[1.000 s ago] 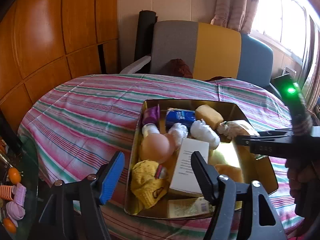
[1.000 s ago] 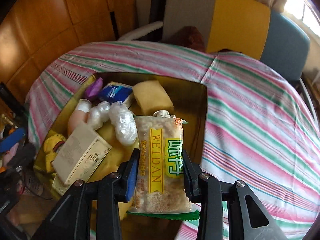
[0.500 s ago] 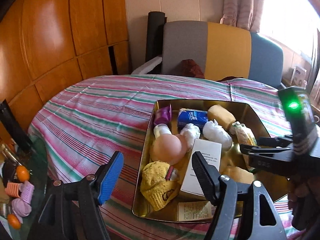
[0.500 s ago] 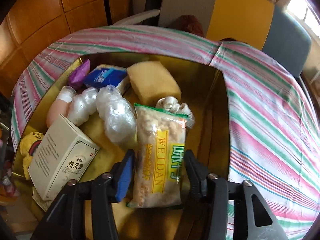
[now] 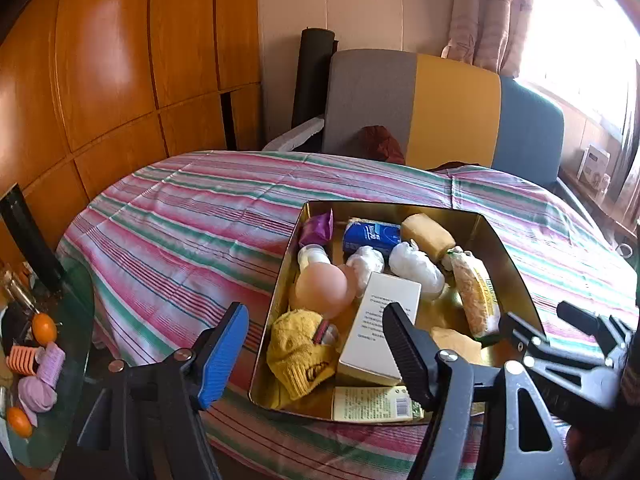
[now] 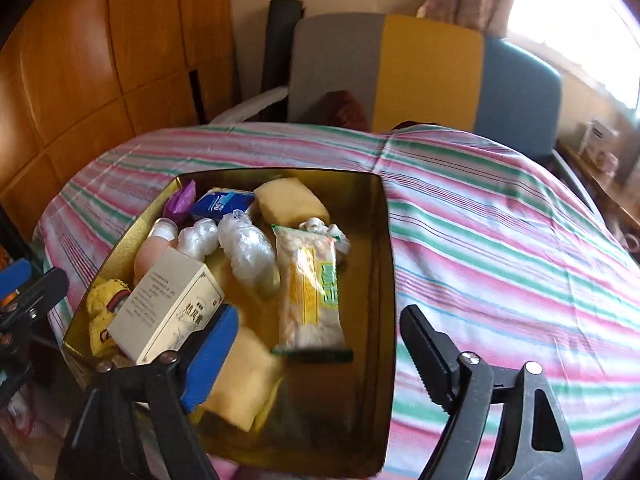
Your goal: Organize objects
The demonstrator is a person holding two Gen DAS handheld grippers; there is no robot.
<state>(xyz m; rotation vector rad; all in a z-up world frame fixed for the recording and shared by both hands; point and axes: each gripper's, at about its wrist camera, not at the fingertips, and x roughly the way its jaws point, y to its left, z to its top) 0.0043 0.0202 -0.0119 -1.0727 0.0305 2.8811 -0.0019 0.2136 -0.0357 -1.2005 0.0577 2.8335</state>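
Snack packet (image 6: 310, 292): clear wrapper with yellow and green print, crumbly pale contents. Lies flat inside the gold tray (image 6: 384, 280), lengthwise, right of centre, its near end toward the tray's near edge; free of both grippers. Also seen from the left wrist view (image 5: 476, 296).

Gold tray, further contents:
- White box (image 6: 168, 306) with printed text, tilted, near-left part of the tray.
- Two clear plastic-wrapped white bundles (image 6: 248, 252), centre, just left of the packet.
- Yellow sponge (image 6: 290, 204), toward the far edge, beyond the packet's far end.
- Blue tissue pack (image 6: 220, 204) and purple wrapper (image 6: 180, 202), far-left corner.
- Pink ball (image 5: 324, 290), along the left edge.
- Yellow knitted item (image 5: 296, 354), near-left corner.
- Folded yellow cloth (image 6: 244, 380), near edge, just below the packet.
- Printed label card (image 5: 372, 404), against the near edge.

Right gripper (image 6: 316, 360): jaws spread wide, holding nothing, above the tray's near edge; the packet's near end sits between the fingers in view but apart from them.

Left gripper (image 5: 316, 354): jaws spread wide, holding nothing, over the tray's near-left corner.

Striped tablecloth (image 5: 192, 224): pink, green and white, under the tray, which sits toward the table's near edge.

Chair (image 5: 416, 108): grey, yellow and blue back, beyond the table's far edge.
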